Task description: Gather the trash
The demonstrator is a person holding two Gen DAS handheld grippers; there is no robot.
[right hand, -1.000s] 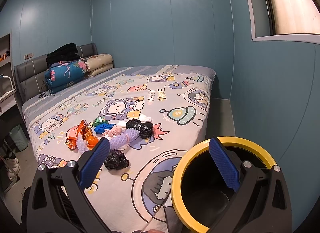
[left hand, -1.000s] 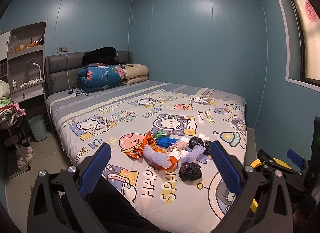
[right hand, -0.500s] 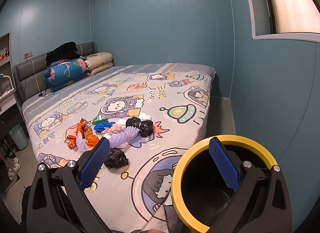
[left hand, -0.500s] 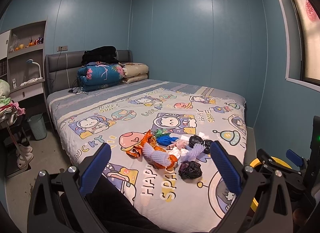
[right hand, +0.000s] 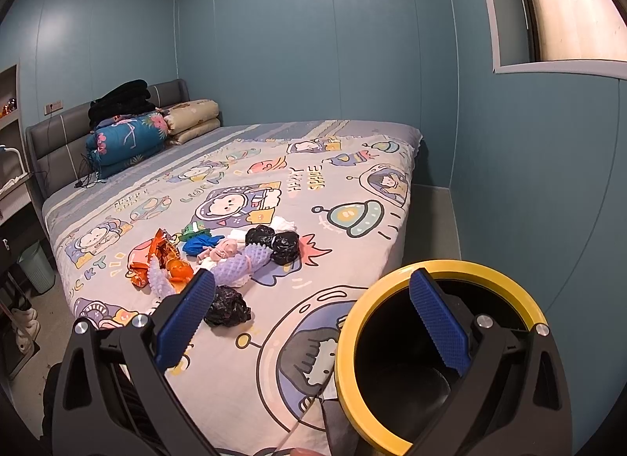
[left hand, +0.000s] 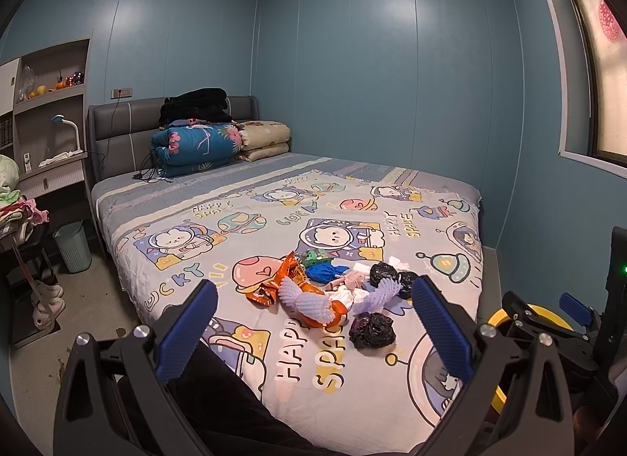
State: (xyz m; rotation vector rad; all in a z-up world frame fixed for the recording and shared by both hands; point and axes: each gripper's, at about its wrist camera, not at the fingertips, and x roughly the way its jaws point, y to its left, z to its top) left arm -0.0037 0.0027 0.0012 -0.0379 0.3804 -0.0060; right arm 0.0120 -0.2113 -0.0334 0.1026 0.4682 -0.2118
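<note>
A heap of trash lies on the bed's cartoon sheet: orange wrappers [left hand: 274, 279], purple foam netting [left hand: 309, 301], a blue bag [left hand: 323, 271] and crumpled black bags [left hand: 372, 330]. The heap also shows in the right wrist view [right hand: 235, 260], with a black bag [right hand: 227, 307] nearest. A black bin with a yellow rim [right hand: 392, 287] stands at the bed's foot corner, under the right gripper. My left gripper [left hand: 313, 330] is open and empty, short of the heap. My right gripper [right hand: 313, 318] is open and empty, above the bin's edge.
Folded quilts [left hand: 200, 142] and pillows [left hand: 264, 138] lie at the headboard. A pale green wastebasket [left hand: 72, 246] stands on the floor left of the bed, beside a rack with clothes [left hand: 15, 209]. Blue walls close in on the right, with a window [right hand: 568, 5].
Both views have drawn back and up slightly, so the heap sits a bit lower and farther. Both grippers stay open and nothing on the bed has moved.
</note>
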